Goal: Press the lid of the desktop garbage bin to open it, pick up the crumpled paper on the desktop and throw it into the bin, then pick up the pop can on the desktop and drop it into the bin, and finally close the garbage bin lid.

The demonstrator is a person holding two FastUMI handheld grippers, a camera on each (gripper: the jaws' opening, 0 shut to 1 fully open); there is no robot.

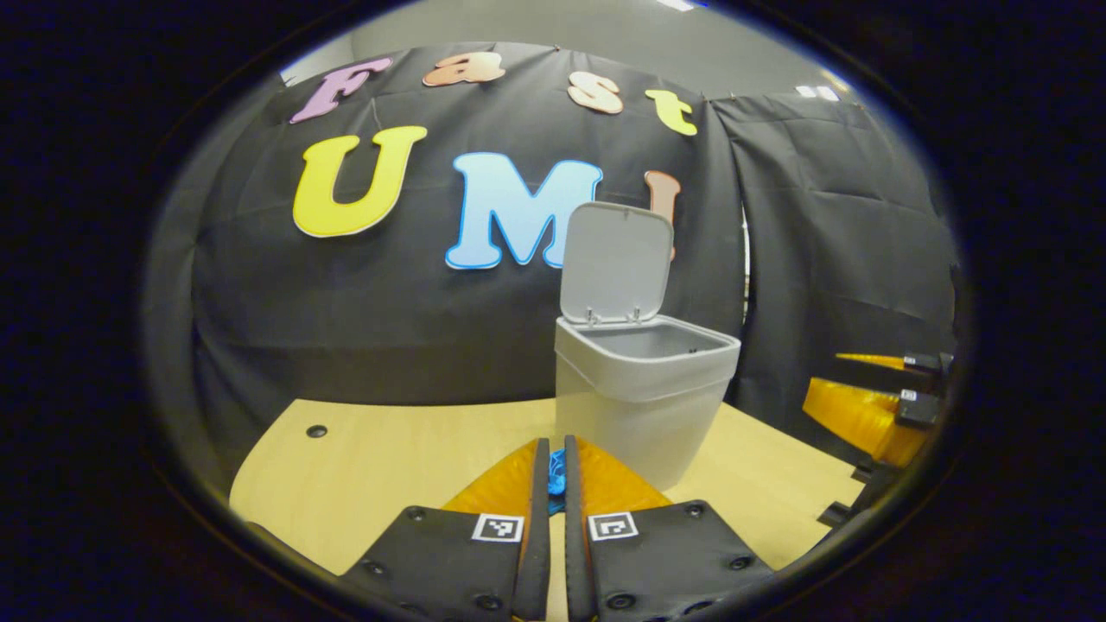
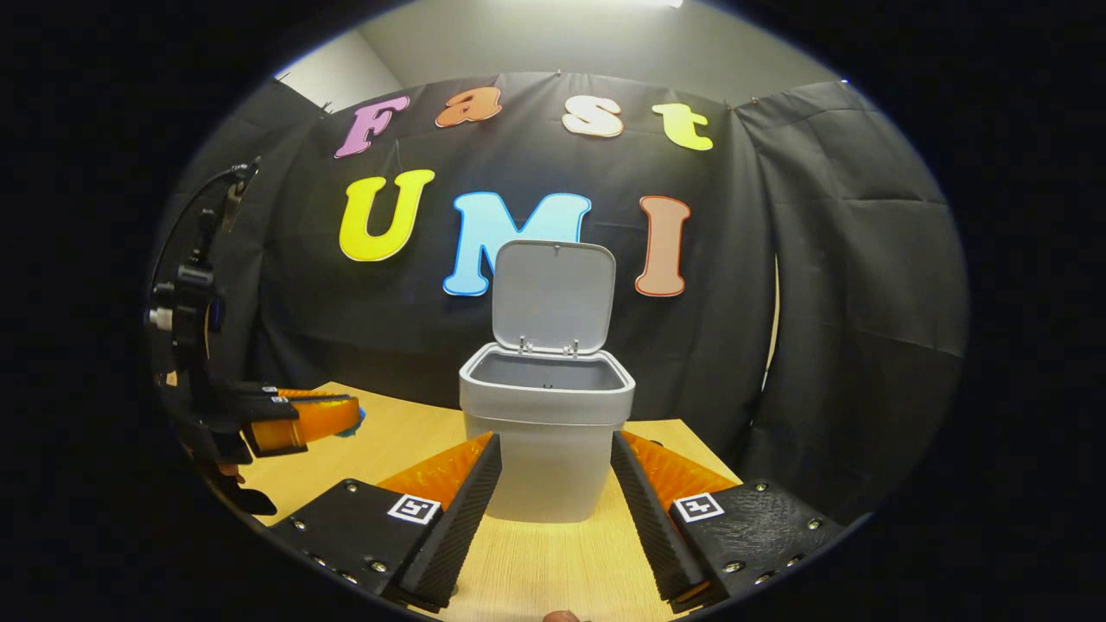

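Note:
The white desktop bin (image 1: pixel 644 406) stands on the wooden table (image 1: pixel 363 466) with its lid (image 1: pixel 615 263) tipped up and open. My left gripper (image 1: pixel 556 449) is shut on a small blue wad, apparently the crumpled paper (image 1: pixel 557 479), low over the table just left of the bin. In the right gripper view the bin (image 2: pixel 546 449) sits straight ahead with its lid (image 2: pixel 553 298) raised, and my right gripper (image 2: pixel 556 438) is open in front of it with nothing between its fingers. The left gripper (image 2: pixel 346 419) shows there at the left, a bit of blue paper (image 2: pixel 358 421) at its tip.
The black cloth wall hangs close behind the bin. The table's far edge runs just behind the bin, and a small dark hole (image 1: pixel 316 430) marks its left part. My right gripper (image 1: pixel 851 384) shows at the right edge of the left gripper view.

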